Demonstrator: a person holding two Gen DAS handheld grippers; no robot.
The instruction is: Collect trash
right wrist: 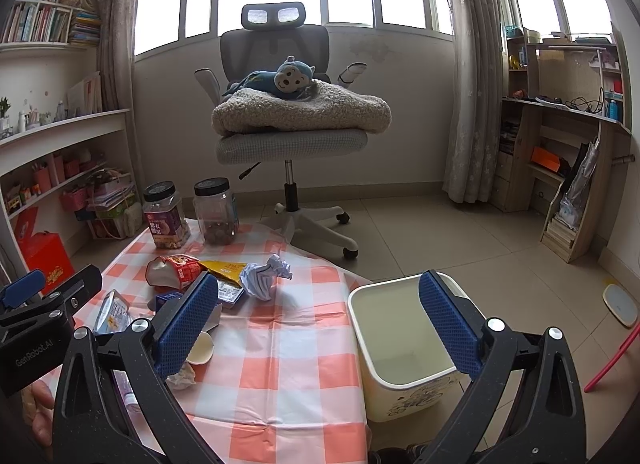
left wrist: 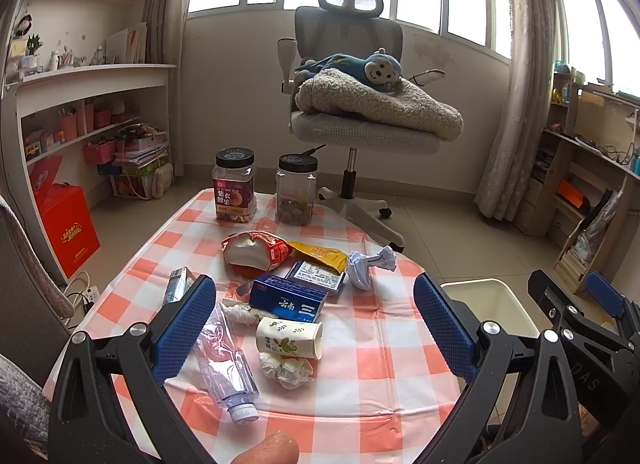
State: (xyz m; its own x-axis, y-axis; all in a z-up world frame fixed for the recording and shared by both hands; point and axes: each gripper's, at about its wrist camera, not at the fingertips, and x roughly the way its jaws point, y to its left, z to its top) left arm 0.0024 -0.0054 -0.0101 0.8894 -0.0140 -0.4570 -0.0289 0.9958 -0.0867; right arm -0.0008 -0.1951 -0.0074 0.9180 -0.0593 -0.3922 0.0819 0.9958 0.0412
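Trash lies on the orange-checked table (left wrist: pixel 372 348): a crushed clear bottle (left wrist: pixel 226 368), a paper cup (left wrist: pixel 289 338) on its side, a crumpled tissue (left wrist: pixel 286 370), a blue box (left wrist: pixel 287 299), a red snack bag (left wrist: pixel 256 254), a yellow wrapper (left wrist: pixel 320 255) and a crumpled paper ball (left wrist: pixel 370 264), which also shows in the right wrist view (right wrist: pixel 264 276). My left gripper (left wrist: pixel 316 328) is open and empty above the cup. My right gripper (right wrist: pixel 320 324) is open and empty, over the table edge beside the cream bin (right wrist: pixel 400 344).
Two black-lidded jars (left wrist: pixel 235 184) (left wrist: pixel 296 190) stand at the table's far edge. A grey office chair (left wrist: pixel 360 132) with a blanket and plush monkey stands behind. Shelves line both walls. A red gift box (left wrist: pixel 66 220) sits on the floor at left.
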